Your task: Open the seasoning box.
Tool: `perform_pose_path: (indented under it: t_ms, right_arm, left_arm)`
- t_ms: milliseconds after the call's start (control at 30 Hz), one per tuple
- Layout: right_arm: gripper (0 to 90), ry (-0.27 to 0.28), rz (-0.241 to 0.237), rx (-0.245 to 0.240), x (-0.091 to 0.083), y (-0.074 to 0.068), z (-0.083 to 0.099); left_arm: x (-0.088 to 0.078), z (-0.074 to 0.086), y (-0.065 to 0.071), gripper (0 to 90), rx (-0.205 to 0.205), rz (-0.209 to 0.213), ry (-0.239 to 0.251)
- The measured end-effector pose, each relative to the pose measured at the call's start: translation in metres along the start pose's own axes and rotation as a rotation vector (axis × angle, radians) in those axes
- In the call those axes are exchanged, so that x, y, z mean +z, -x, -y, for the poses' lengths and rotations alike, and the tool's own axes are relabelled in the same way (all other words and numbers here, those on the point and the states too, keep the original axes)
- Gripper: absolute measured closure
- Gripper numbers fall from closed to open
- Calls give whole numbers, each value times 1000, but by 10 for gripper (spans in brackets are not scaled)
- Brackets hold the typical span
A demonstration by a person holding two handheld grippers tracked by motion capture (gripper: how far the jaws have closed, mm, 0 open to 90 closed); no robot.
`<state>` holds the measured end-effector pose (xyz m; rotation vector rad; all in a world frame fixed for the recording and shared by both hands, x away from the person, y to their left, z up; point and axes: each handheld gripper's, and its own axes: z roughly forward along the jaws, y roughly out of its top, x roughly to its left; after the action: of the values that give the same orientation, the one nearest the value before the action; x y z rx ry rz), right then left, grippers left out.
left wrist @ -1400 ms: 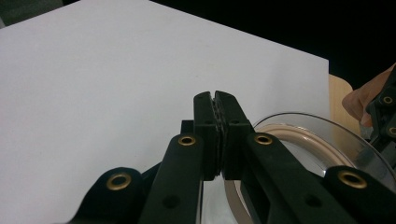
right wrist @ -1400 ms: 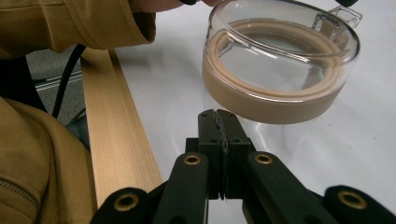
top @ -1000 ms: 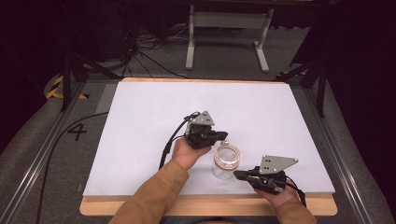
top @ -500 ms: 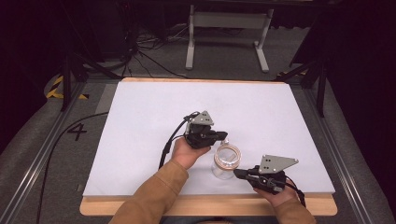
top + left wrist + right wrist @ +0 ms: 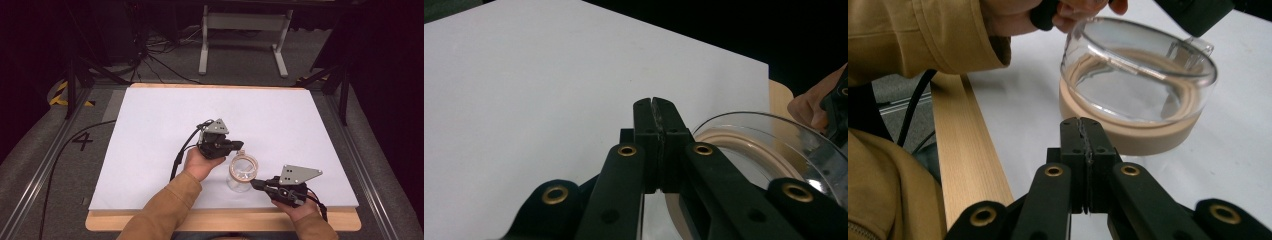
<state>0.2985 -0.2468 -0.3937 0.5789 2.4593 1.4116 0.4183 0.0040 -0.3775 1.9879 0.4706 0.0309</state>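
A clear, round container with a tan band around it (image 5: 242, 170) stood on the white sheet (image 5: 150, 135), toward the table's near edge at about 6 o'clock from the sheet's middle. In the right gripper view the container (image 5: 1138, 85) showed a transparent wall rising above the tan ring, with a small clear tab at its far rim.

The left gripper (image 5: 235, 145) lay at about 11 o'clock from the container, just beside its rim, its tips pointing toward 3 o'clock. Its jaws were pressed together with nothing between them, as the left gripper view showed (image 5: 655, 107); whether they touched the rim could not be told.

The right gripper (image 5: 256, 184) sat at about 5 o'clock from the container, near its base, tips pointing toward 9 o'clock. Its jaws were likewise pressed together and empty (image 5: 1081, 125), stopping just short of the tan ring.

A tan sleeve (image 5: 165, 210) reached in from 6 o'clock, over the wooden table edge (image 5: 125, 220)
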Motion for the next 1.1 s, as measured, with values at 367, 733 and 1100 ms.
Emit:
perform_pose_path:
  t_ms: [367, 733, 1100]
  right_arm:
    - [898, 13, -15, 26, -1, 5, -1]
    - [898, 66, -37, 78, -2, 12, -5]
    - [898, 101, -42, 47, -3, 17, -15]
  left_arm:
    - [1, 1, -1, 895, -7, -4, -3]
    - [-5, 1, 1, 894, 2, -13, -10]
    - [-41, 3, 3, 894, -20, -47, 32]
